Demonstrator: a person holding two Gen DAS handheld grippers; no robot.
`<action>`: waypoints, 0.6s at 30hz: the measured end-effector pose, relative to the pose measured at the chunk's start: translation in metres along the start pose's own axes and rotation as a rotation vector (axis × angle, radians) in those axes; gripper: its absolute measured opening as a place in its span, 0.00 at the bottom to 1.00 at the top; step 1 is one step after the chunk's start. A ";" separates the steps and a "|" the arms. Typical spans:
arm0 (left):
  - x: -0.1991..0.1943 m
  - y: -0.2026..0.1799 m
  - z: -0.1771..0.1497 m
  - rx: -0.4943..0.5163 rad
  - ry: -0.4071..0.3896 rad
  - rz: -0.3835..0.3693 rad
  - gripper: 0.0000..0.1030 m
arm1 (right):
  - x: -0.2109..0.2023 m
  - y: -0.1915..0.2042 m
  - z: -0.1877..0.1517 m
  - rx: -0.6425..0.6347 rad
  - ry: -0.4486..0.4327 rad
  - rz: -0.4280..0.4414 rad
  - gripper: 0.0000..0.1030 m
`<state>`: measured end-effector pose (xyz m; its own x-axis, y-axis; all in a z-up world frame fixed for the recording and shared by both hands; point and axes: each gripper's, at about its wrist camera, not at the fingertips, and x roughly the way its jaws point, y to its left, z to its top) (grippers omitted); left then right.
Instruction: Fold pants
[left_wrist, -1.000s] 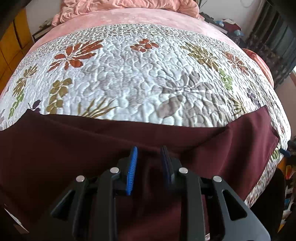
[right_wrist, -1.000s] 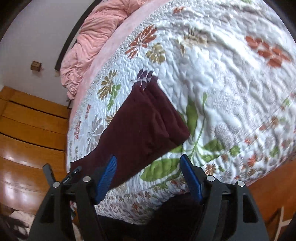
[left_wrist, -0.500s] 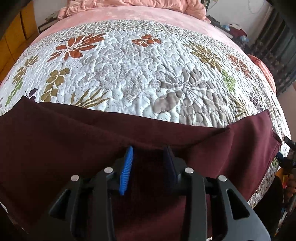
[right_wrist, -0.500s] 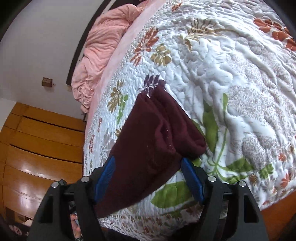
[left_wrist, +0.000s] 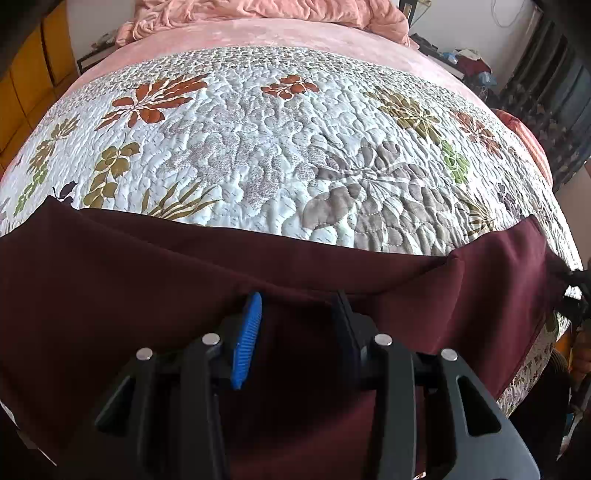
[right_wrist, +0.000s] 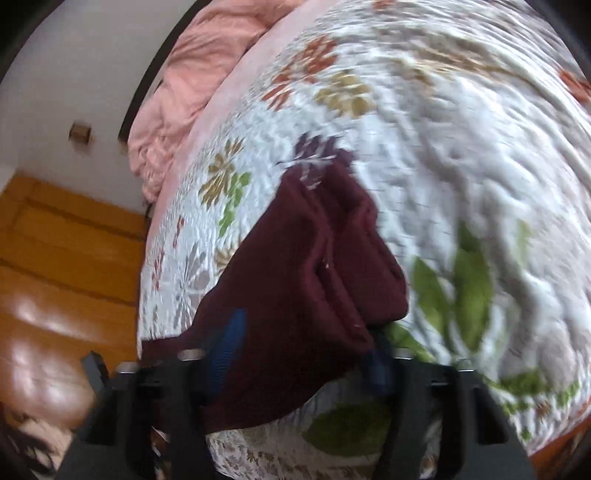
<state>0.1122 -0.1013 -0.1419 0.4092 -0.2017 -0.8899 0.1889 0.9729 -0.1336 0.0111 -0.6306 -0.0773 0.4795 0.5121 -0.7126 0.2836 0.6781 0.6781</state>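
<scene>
Maroon pants (left_wrist: 155, 280) laid lengthwise along the near edge of the floral quilt (left_wrist: 280, 147), look halved leg-on-leg already; cross folds not done yet imo. My left gripper (left_wrist: 297, 314) sits over the mid section, jaws apart w/ cloth between, not pinched. Right gripper (right_wrist: 299, 354) at one end of the pants, jaws wide around it, view blurry, no clamp yet.

1. You have one pair of maroon pants (left_wrist: 147, 280) laid out.
2. You hold two grippers (one per hand): left gripper (left_wrist: 295, 314), right gripper (right_wrist: 303, 354).
3. One floral quilt (left_wrist: 280, 147) lies underneath.
4. One pink blanket (left_wrist: 258, 7).
</scene>
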 end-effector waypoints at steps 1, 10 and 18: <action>0.000 0.000 0.000 0.004 -0.002 0.002 0.39 | 0.002 0.001 0.001 0.003 0.008 0.003 0.21; -0.018 -0.011 0.008 0.032 -0.092 0.016 0.39 | -0.053 0.036 0.027 -0.085 -0.108 0.046 0.16; -0.009 -0.039 0.008 0.110 -0.130 0.018 0.54 | -0.056 -0.043 0.011 0.108 -0.094 -0.132 0.16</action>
<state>0.1076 -0.1385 -0.1250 0.5242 -0.2042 -0.8268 0.2744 0.9595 -0.0629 -0.0188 -0.6941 -0.0644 0.5064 0.3678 -0.7799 0.4337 0.6730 0.5991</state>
